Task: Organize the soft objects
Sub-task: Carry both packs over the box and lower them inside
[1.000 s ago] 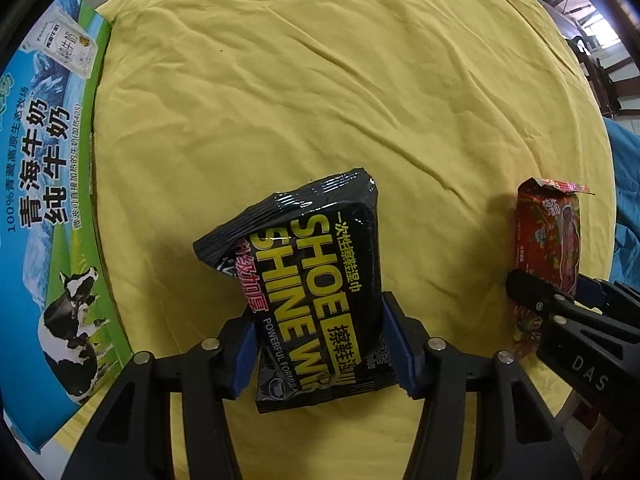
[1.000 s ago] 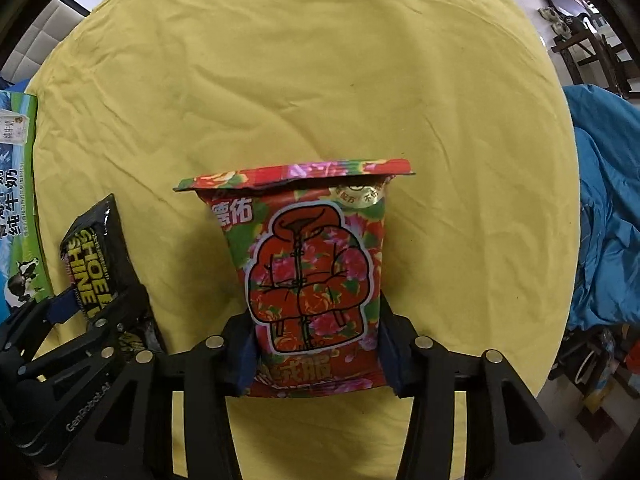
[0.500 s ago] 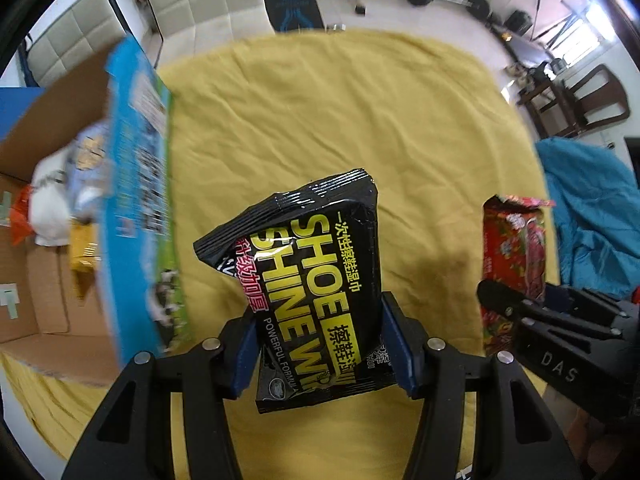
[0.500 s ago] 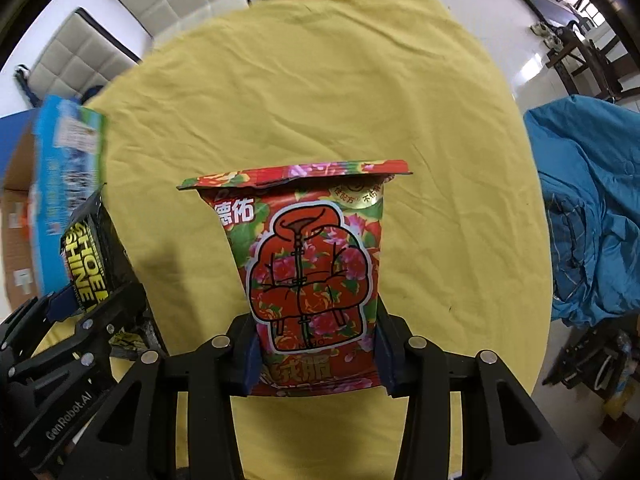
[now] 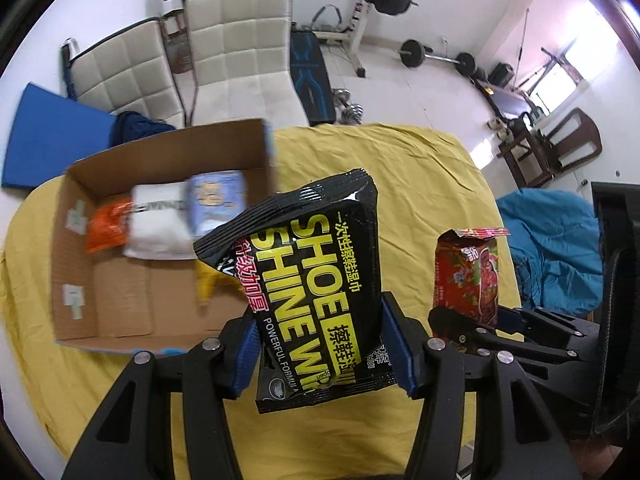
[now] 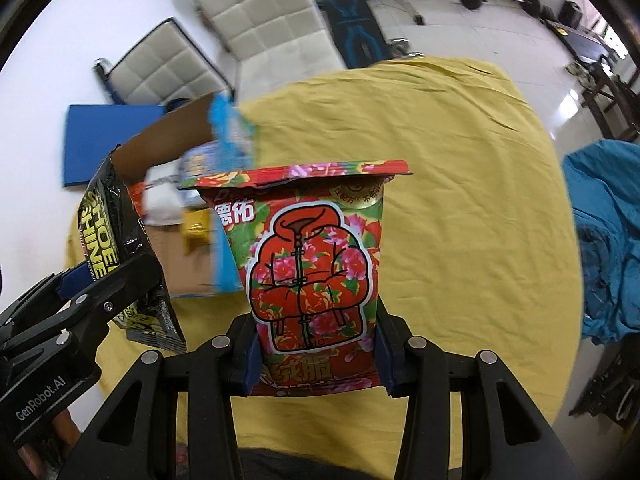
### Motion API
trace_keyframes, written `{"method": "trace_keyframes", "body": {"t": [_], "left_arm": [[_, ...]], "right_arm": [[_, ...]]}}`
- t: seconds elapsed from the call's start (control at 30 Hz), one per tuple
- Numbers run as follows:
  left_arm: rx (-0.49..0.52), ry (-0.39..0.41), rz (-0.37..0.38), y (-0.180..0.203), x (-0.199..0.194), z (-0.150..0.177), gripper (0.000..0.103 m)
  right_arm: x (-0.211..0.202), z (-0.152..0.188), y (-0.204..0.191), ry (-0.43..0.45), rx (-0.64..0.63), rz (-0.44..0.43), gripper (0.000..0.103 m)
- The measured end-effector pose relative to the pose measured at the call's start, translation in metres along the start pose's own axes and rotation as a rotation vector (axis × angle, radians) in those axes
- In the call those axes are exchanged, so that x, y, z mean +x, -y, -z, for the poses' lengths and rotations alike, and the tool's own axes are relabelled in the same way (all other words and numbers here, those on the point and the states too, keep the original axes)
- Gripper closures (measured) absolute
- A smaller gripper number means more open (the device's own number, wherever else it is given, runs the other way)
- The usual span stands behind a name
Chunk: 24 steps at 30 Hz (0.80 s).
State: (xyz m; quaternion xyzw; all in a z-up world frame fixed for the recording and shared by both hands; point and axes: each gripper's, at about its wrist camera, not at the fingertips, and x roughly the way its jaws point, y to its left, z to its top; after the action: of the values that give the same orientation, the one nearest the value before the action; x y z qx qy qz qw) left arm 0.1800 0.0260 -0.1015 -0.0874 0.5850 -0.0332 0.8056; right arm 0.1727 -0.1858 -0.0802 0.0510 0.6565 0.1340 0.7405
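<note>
I have my left gripper (image 5: 324, 356) clamped on a black pack of shoe-shine wipes (image 5: 316, 284), its blue pads pressing the lower sides. The yellow print reads "SHOE SHINE WIPES" partly cut off, with "POWERFUL FORMULA" beneath and Chinese characters alongside. My right gripper (image 6: 316, 356) pinches a red floral wipes pack (image 6: 316, 276) printed with a padded jacket drawing and the characters 德佑; the gold seal near its top is too small to read. Both packs hang above the yellow tablecloth (image 6: 460, 200).

To my left sits an open cardboard box (image 5: 116, 312), blurred, holding an orange packet (image 5: 108, 232), a white packet (image 5: 160, 224) and a pale blue packet (image 5: 216, 204); bare cardboard floor shows in its near half. The left gripper's body reads "GenRobot.AI" in the right wrist view. Quilted white chairs (image 5: 240, 48) stand beyond the table's far edge, and a blue cloth (image 6: 600, 240) lies off its right edge.
</note>
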Motion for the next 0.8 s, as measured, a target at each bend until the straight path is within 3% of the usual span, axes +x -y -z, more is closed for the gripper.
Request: {"method": "trace_keyframes", "body": {"t": [0.23, 0.47, 0.8], "left_arm": [[-0.072, -0.013, -0.058, -0.096, -0.021, 0.021, 0.051], [-0.153, -0.063, -0.094, -0.179, -0.012, 0.026, 0.051], [-0.178, -0.174, -0.097, -0.242, 0.047, 0.019, 0.051]], "right_arm": [[0.025, 0.0, -0.092, -0.038, -0.073, -0.076, 0.056], [0.08, -0.005, -0.176, -0.099, -0.148, -0.09, 0.056], [0.16, -0.015, -0.224, -0.193, -0.158, -0.047, 0.056]]}}
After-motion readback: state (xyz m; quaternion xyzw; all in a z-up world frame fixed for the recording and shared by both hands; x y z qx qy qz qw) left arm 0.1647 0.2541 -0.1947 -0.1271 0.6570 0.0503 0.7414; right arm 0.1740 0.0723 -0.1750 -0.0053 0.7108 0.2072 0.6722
